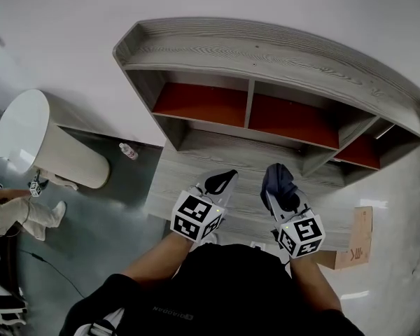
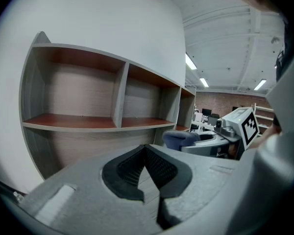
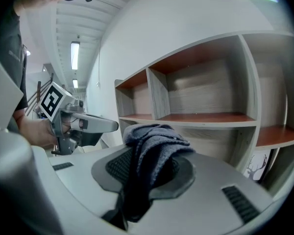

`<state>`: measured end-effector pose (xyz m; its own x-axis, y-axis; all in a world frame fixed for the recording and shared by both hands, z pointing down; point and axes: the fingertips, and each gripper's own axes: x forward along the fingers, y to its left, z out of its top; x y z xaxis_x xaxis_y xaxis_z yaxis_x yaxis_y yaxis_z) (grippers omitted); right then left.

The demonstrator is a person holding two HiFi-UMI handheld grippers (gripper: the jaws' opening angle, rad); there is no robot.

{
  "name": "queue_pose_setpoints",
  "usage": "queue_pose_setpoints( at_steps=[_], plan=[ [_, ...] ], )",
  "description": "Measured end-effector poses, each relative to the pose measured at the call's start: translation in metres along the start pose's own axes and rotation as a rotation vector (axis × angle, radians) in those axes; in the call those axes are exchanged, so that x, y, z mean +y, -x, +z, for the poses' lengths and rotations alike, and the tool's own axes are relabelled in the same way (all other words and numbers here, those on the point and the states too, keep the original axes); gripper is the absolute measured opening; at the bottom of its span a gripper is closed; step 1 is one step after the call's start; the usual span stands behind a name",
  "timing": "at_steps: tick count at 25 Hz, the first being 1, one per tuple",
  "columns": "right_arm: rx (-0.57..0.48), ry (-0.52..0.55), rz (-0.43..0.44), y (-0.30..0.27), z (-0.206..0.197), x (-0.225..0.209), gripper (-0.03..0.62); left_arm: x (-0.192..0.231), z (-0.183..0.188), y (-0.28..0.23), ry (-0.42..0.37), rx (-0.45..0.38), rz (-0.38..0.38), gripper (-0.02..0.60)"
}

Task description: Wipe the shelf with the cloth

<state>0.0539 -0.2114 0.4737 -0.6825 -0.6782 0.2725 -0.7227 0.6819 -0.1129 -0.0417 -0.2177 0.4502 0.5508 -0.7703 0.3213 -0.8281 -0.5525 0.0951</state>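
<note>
head view: the grey wood-grain shelf [image 1: 266, 54] stands against the white wall, with red-brown boards inside its open compartments. both tools hang side by side in front of its lower ledge. the left tool [image 1: 220, 183] points at the shelf with dark pads showing. the right tool [image 1: 276, 189] has the dark blue cloth [image 1: 280, 176] bunched at its tip. a small bottle [image 1: 129, 151] lies on the floor left of the shelf, beside a round white stand [image 1: 49, 142]. a cardboard box [image 1: 357, 240] sits on the floor at the right.

left gripper view: the left tool [image 2: 146, 148] is clenched, its ribbed pads meeting at the tips with nothing between them. the shelf [image 2: 117, 102] fills the space ahead, its compartments bare. at the right, the right tool [image 2: 220, 133] shows with the cloth [image 2: 181, 138] at its front.

right gripper view: the right tool [image 3: 147, 163] is clamped on the cloth [image 3: 154, 146], which is folded up over the pads and hangs down between the jaws. the shelf [image 3: 206, 116] lies ahead, apart from the cloth. the left tool [image 3: 88, 124] shows at the left.
</note>
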Motion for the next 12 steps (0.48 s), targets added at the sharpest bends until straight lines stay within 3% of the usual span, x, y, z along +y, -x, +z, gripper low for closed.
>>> queue_pose_setpoints(
  at_steps=[12],
  plan=[
    [-0.180,0.164,-0.051,-0.037,0.112,-0.024,0.098,0.018,-0.006,0.013,-0.004,0.027,0.026,0.008]
  ],
)
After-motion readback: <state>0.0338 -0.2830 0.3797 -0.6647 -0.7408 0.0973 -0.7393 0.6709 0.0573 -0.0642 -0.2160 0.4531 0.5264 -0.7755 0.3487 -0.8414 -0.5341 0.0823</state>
